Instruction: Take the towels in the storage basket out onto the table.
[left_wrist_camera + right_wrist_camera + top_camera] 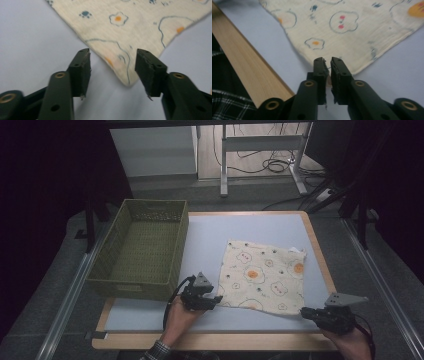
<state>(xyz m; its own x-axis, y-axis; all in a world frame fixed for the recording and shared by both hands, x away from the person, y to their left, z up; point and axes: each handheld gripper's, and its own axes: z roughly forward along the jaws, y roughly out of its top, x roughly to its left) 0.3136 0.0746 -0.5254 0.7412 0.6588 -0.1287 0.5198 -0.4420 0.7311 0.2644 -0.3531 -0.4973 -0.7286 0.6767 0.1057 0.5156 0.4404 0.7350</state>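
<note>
While beside green basket (142,250): left tongs (112,67) apart, right tongs (329,67) clamping cloth (262,275).

From up high I see a dim room, dark at the left and right edges. The worktop (210,235) looks pale and softly lit. Up close, the cloth (130,27) is bright but a bit blurry far away.

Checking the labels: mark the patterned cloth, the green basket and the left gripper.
patterned cloth (263,275), high view, middle of the fabric.
green basket (101,268), high view, left wall.
left gripper (112,72), left gripper view, gap between its open jaws, above the cloth's corner.
</note>
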